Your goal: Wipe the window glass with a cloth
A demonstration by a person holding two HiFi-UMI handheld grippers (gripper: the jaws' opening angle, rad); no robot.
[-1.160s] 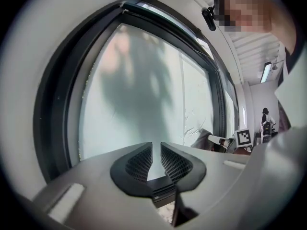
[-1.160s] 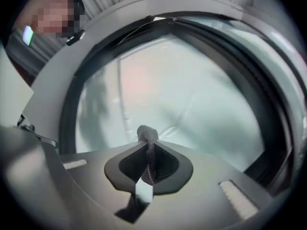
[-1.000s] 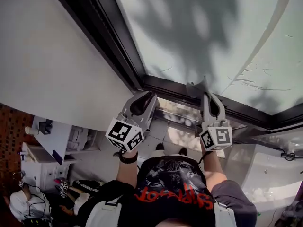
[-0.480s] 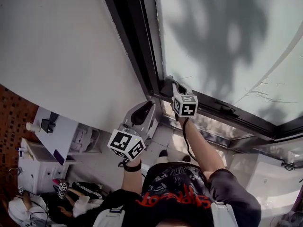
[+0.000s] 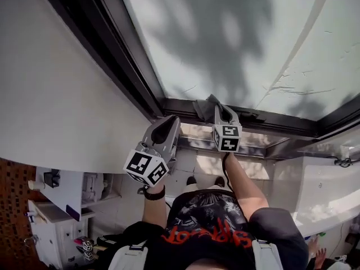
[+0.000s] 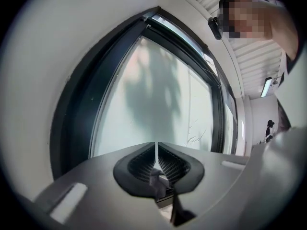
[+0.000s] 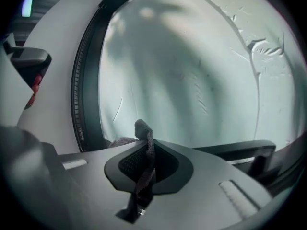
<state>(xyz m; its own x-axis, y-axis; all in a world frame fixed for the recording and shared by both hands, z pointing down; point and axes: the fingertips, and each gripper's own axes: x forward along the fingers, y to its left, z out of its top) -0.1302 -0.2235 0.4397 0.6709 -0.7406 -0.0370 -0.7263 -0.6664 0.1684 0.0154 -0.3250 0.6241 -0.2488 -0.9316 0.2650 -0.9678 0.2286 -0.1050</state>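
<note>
**Cloth held at the window's lower rail**

The window glass (image 5: 242, 38) fills the upper part of the head view, pale and dappled with leaf shadow. A dark frame (image 5: 126, 75) borders it, and a white wall (image 5: 56, 94) lies to the left. Below, the person (image 5: 208, 229) reaches both arms up. The left gripper (image 5: 170, 121) hangs short of the frame's corner, its jaws pressed together with only a thin slit between them. The right gripper (image 5: 217, 107) sits at the bottom rail, clamped on the grey cloth (image 5: 203, 107). The cloth bunches over that rail just under the glass, near its lower left corner, and a fold pokes past the jaws.
</note>
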